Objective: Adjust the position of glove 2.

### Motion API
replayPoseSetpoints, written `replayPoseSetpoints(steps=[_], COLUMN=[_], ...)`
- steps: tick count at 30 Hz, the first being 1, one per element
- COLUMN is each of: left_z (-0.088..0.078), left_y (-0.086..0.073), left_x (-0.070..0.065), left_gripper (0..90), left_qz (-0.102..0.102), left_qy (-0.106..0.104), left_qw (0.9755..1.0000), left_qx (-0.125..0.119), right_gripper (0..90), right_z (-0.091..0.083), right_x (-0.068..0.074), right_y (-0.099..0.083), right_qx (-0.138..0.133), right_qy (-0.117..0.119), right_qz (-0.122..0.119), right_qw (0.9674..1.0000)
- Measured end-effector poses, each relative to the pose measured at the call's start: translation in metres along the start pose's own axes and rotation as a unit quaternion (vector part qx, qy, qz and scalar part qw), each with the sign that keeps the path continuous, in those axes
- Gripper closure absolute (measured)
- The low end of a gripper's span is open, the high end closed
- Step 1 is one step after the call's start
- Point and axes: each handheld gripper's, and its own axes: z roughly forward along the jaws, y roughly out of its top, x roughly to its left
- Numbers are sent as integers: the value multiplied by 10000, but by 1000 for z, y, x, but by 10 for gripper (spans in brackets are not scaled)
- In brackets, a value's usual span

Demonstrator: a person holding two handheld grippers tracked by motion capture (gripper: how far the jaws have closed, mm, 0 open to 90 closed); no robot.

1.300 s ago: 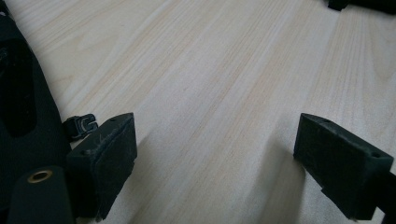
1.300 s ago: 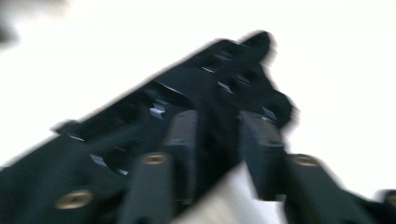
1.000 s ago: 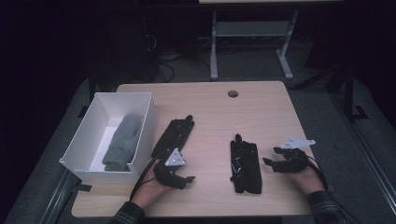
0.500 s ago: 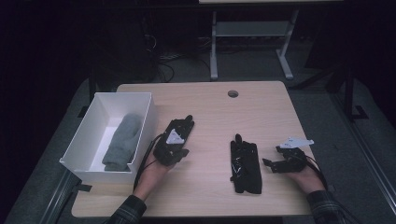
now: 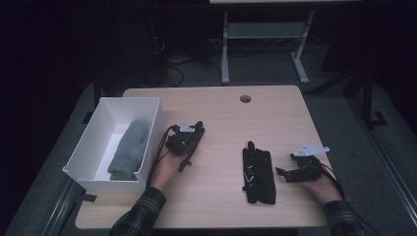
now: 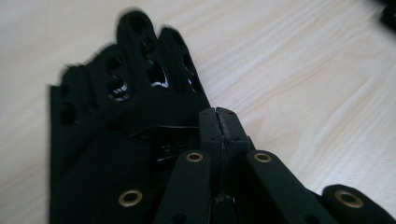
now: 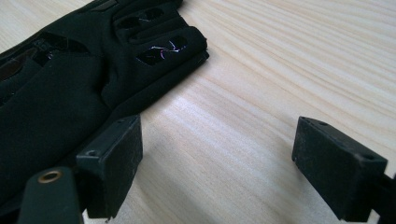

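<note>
1. Resting on the counter (image 5: 221, 113), your left tool (image 5: 189, 137) sits over a black glove (image 6: 116, 116) just beside the white bin (image 5: 93, 142); its jaws are pressed together at that glove's edge, though you cannot tell if fabric is pinched.
2. Your right tool (image 5: 282, 172) has just been opening; it stands spread, nothing between, just beside the second black glove (image 5: 258, 169).
3. A grey rolled cloth (image 5: 128, 150) lies in the bin.

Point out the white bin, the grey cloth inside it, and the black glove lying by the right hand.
White bin (image 5: 156, 129), high view, right wall.
Grey cloth (image 5: 129, 149), high view, its middle.
Black glove (image 5: 258, 172), high view, palm area.
</note>
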Motion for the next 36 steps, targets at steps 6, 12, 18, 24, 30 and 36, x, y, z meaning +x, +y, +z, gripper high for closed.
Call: replayPoseSetpoints(steps=[6, 12, 18, 24, 30, 36], left_z=[3, 4, 6, 10, 13, 11], left_y=[-1, -1, 2, 5, 8, 11], left_x=[-4, -20, -40, -58, -76, -87], left_gripper=[897, 897, 897, 897, 897, 883], left_qz=[73, 69, 306, 338, 433, 554], left_qy=[-61, -531, -809, -1138, -1392, -1526], left_qw=[10000, 9986, 9963, 9929, 9893, 9866], left_qx=[11, -39, -31, -25, -32, -153], right_gripper=[162, 160, 156, 156, 156, 156], right_z=[0, 0, 1, 1, 0, 0], right_x=[0, 0, 0, 0, 1, 1], right_y=[0, 0, 0, 1, 0, 0], right_qx=[3, 0, 11, 12, 12, 11], right_qy=[13, 15, 19, 18, 57, 67], right_qz=[-22, -34, -24, -26, -31, -43], right_qw=[10000, 10000, 10000, 10000, 10000, 10000])
